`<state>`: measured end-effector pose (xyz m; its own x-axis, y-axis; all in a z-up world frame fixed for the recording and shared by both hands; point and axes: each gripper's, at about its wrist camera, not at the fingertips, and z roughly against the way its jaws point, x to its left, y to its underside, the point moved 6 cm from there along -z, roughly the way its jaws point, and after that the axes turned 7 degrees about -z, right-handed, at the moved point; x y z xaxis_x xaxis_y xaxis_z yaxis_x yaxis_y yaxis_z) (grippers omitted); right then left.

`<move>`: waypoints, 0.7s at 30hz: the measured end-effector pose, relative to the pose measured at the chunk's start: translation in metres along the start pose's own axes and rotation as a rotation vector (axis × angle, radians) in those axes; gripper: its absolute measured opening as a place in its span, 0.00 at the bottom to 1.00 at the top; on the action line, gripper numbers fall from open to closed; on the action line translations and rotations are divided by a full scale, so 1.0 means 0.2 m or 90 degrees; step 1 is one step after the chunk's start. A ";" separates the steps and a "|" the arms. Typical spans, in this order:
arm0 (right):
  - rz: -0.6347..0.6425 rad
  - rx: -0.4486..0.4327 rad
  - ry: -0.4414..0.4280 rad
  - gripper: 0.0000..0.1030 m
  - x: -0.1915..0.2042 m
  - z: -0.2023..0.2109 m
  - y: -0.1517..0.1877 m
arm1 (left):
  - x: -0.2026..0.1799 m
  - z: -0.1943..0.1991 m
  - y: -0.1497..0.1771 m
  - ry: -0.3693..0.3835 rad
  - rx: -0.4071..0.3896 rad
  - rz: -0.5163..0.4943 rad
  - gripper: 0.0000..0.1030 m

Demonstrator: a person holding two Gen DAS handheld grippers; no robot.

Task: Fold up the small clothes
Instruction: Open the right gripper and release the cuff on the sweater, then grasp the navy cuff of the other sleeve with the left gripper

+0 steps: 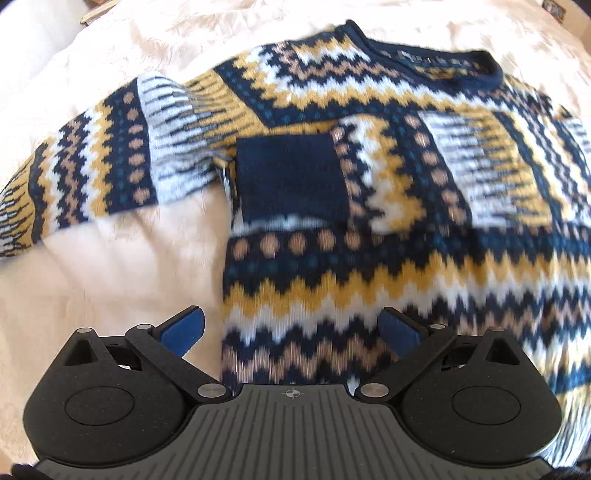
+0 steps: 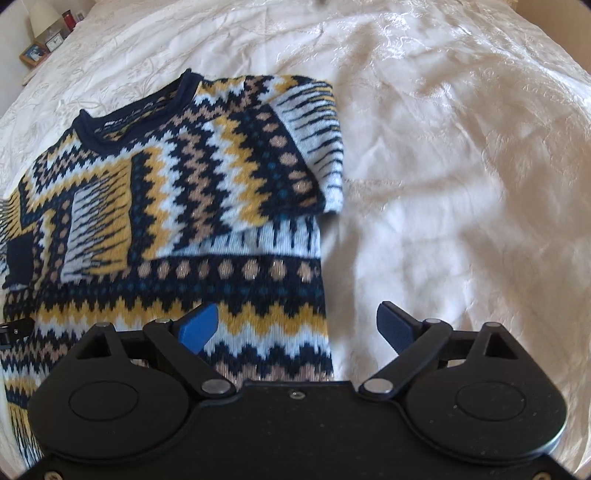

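Observation:
A knitted sweater [image 1: 388,266] in navy, yellow, white and tan zigzags lies flat on a white bedspread [image 1: 110,280]. Its right sleeve is folded across the chest, with the navy cuff [image 1: 291,177] near the middle. Its left sleeve [image 1: 85,170] lies spread out to the side. My left gripper [image 1: 291,328] is open and empty, above the sweater's left edge near the hem. In the right wrist view the sweater [image 2: 177,221] fills the left half. My right gripper [image 2: 297,326] is open and empty, above the sweater's right edge.
The white embroidered bedspread [image 2: 461,166] stretches to the right of the sweater. A bedside table with a lamp [image 2: 40,18], a photo frame [image 2: 33,53] and small items stands at the far left corner. The left gripper's tip [image 2: 11,332] shows at the left edge.

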<state>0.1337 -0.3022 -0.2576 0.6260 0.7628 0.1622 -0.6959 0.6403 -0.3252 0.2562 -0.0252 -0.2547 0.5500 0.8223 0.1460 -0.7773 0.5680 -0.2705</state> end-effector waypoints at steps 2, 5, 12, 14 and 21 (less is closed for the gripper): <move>0.008 0.025 0.003 0.91 -0.02 -0.02 0.08 | -0.02 -0.02 0.09 -0.005 0.014 -0.013 0.99; 0.026 0.064 0.017 0.91 -0.08 -0.04 0.21 | -0.03 0.01 0.21 -0.008 0.028 0.005 0.99; 0.064 0.123 -0.016 0.91 -0.20 0.02 0.40 | -0.05 0.09 0.37 -0.020 0.041 0.060 0.99; 0.078 0.138 -0.030 0.91 -0.21 0.03 0.44 | -0.05 0.12 0.39 -0.024 0.039 0.058 0.99; 0.143 0.201 -0.115 0.89 -0.17 0.09 0.62 | -0.11 0.13 0.44 -0.042 0.055 0.081 0.99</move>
<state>0.0204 -0.2471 -0.2855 0.3937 0.8724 0.2896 -0.8993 0.4308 -0.0752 0.1674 0.0069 -0.2560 0.4263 0.8866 0.1793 -0.8642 0.4578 -0.2088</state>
